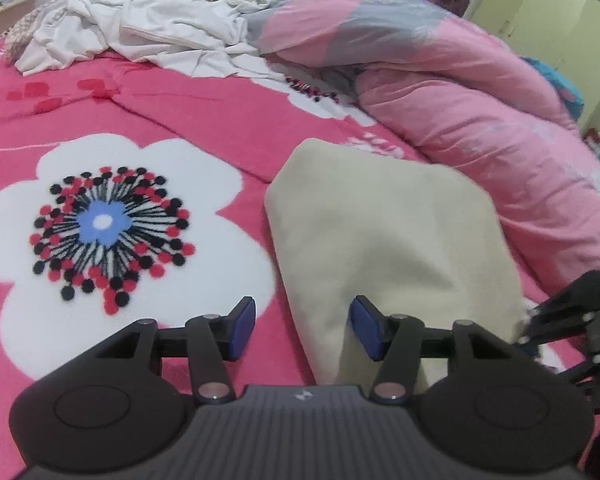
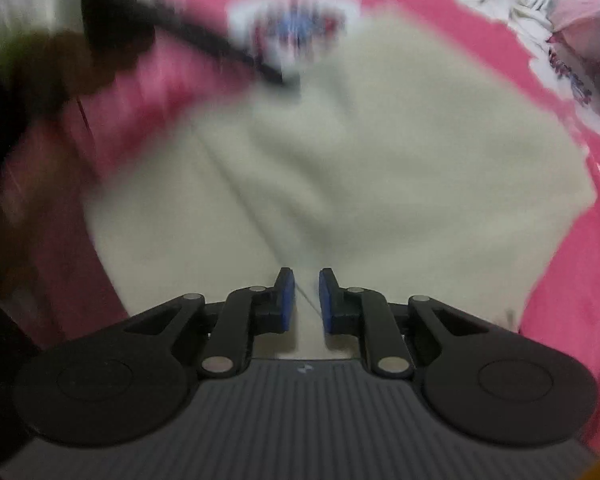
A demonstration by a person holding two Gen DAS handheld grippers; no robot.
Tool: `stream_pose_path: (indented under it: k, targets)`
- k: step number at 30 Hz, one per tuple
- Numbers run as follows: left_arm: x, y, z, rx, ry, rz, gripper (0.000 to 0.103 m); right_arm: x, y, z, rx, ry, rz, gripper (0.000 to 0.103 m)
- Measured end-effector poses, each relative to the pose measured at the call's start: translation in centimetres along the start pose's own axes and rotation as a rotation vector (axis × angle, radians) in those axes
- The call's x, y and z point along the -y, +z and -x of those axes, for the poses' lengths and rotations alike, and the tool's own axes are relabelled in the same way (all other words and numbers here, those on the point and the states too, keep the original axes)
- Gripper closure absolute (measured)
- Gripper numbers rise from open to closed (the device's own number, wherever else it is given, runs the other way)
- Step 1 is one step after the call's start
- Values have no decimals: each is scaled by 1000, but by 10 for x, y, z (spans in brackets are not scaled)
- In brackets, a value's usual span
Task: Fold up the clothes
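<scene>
Mid-fold on cream garment [image 1: 388, 240] atop floral bedspread [image 1: 148, 92]. Left gripper [image 1: 302, 330] spread, empty; right gripper [image 2: 304, 300] narrowed, grip on cloth indiscernible. Next, probably: secure an edge, carry across.

Matt cream cloth garment [image 1: 384, 240] on fleecy blanket [image 1: 204, 120] (printed).

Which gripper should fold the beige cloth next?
Probably the right hand-held gripper: it sits over the beige cloth, jaws nearly closed. The left hand-held gripper is open at its edge.
</scene>
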State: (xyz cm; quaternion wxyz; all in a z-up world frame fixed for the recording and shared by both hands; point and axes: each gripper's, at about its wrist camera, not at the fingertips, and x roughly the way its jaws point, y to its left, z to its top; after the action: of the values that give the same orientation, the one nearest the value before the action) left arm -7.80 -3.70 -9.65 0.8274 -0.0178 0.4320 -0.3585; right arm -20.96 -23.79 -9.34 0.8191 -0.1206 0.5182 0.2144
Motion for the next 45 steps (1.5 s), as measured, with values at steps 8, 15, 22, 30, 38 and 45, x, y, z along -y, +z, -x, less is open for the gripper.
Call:
stream_pose_path:
  k: [8, 15, 22, 30, 38, 45]
  targets:
    - [-10, -28, 24, -59, -188, 38, 46, 38, 64, 53, 283, 39, -81, 90]
    - [-19, -44, 24, -42, -217, 152, 48, 56, 131, -2, 376, 49, -98, 92]
    - [-20, -48, 31, -40, -257, 131, 49, 62, 134, -46, 306, 16, -133, 90]
    - [-6, -62, 32, -83, -310, 42, 49, 50, 149, -37, 315, 46, -109, 92]
    - [-1, -67, 32, -103, -303, 27, 47, 53, 138, -14, 347, -12, -187, 93]
    - [0, -68, 32, -106, -303, 22, 47, 78, 71, 34, 300, -92, -351, 93]
